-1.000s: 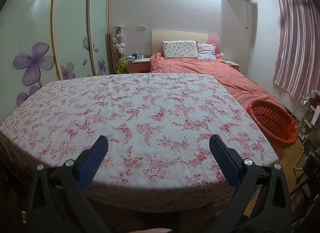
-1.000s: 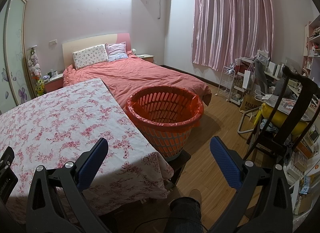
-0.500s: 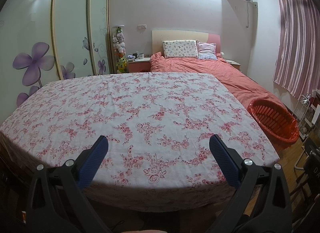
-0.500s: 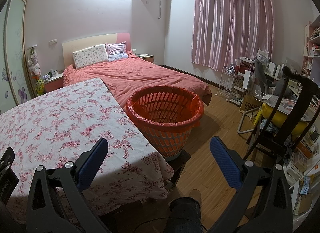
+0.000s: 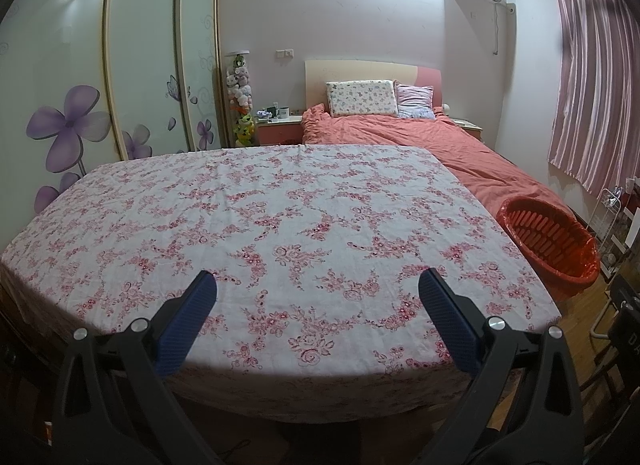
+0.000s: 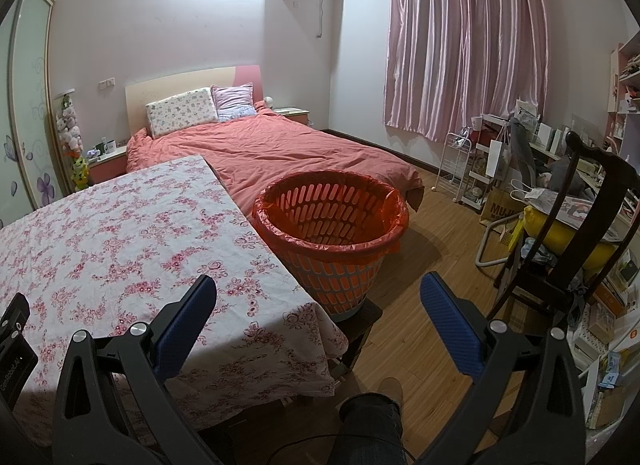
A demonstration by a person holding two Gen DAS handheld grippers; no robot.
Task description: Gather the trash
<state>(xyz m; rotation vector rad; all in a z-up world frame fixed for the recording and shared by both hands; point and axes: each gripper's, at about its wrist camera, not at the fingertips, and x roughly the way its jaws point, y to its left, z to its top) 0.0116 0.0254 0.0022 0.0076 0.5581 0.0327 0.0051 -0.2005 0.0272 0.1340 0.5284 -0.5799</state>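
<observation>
An orange slatted basket (image 6: pixel 332 221) lined with a red plastic bag stands on a low dark stool beside the table's right edge; in the left wrist view the basket (image 5: pixel 550 241) appears at the far right. The table (image 5: pixel 280 217) wears a white cloth with pink flowers, and no trash shows on it. My left gripper (image 5: pixel 318 289) hangs open over the table's near edge, nothing between its blue pads. My right gripper (image 6: pixel 318 289) is open too, held in front of the basket and the table's near right corner, holding nothing.
A bed (image 6: pixel 280 149) with a coral cover lies behind the table and basket. A dark wooden chair (image 6: pixel 568 233) and cluttered shelves crowd the right side. A wire rack (image 6: pixel 456 161) stands below the pink curtain. A person's leg and shoe (image 6: pixel 384 405) show on the wooden floor.
The left wrist view has shifted very slightly, with the basket sitting a touch lower. The right gripper and both sets of jaws are unchanged.
</observation>
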